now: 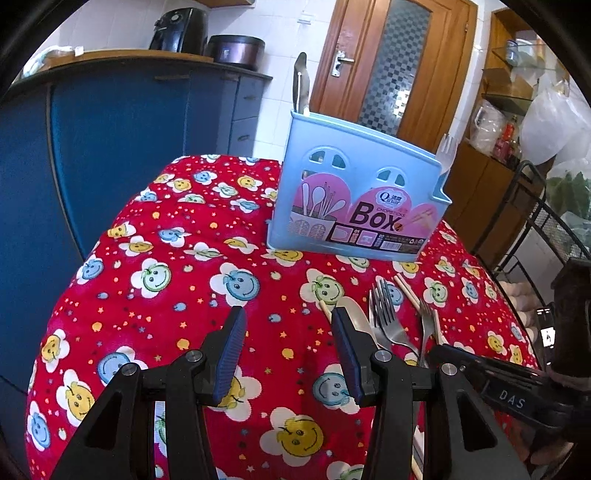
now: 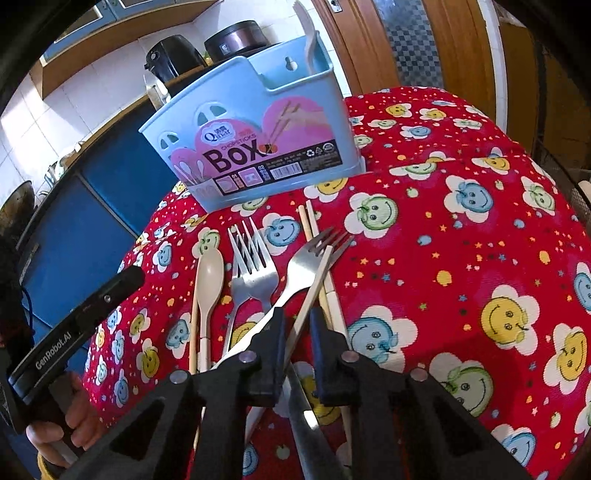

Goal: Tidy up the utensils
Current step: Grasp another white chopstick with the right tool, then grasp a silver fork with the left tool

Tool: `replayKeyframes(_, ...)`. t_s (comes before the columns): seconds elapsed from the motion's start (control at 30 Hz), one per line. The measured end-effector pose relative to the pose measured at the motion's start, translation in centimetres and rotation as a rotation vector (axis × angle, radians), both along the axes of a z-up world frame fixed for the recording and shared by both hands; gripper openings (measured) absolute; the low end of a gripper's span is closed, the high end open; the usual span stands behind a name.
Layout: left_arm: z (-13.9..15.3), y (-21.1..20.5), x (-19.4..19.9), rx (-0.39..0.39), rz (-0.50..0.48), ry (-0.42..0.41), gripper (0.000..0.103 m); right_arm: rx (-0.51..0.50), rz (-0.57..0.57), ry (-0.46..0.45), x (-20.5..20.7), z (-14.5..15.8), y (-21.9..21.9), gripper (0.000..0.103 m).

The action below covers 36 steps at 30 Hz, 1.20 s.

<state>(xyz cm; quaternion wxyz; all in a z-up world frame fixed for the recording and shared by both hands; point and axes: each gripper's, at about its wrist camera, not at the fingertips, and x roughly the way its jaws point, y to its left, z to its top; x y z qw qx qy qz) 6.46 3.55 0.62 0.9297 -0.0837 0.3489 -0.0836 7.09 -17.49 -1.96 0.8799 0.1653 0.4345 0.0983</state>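
Observation:
A light blue chopsticks box (image 1: 354, 192) stands on the red smiley tablecloth (image 1: 184, 280); a metal utensil (image 1: 301, 85) and a plastic fork (image 1: 445, 151) stick out of it. My left gripper (image 1: 290, 354) is open and empty, left of the loose cutlery. In the right wrist view the box (image 2: 255, 136) stands ahead. A cream spoon (image 2: 209, 280), stacked forks (image 2: 255, 273), another fork (image 2: 310, 266) and chopsticks (image 2: 308, 225) lie in front of it. My right gripper (image 2: 297, 354) is shut on a pale chopstick (image 2: 314, 291) that slants over the fork.
Blue cabinets (image 1: 110, 147) stand to the left with dark appliances (image 1: 181, 31) on top. A wooden door (image 1: 391, 66) is behind the box. A black wire rack (image 1: 535, 229) stands at the table's right edge. The left gripper's body (image 2: 74, 325) shows at lower left.

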Motion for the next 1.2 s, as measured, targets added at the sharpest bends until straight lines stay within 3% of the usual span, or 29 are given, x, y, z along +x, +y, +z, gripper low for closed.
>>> replayKeyframes(0.23,0.4,-0.7,-0.2,0.005,-0.029,0.0,0.049,0.07,-0.025,-0.03,-0.6,1.0,-1.3,0.01)
replayKeyframes(0.53,0.8,-3.8,0.1,0.01,-0.119,0.016,0.049,0.04,-0.079,-0.109,-1.5,3.7,-4.1,0.006)
replayKeyframes(1.07,-0.4,-10.7,2.9,0.019,-0.305,0.096,0.049,0.077,-0.136,-0.097,-1.6,2.7,-8.3,0.006)
replayKeyframes(1.2,-1.4,-12.2,3.8,0.027,-0.345,0.133,0.035,0.094,-0.13,-0.094,-1.3,2.3,-8.8,0.006)
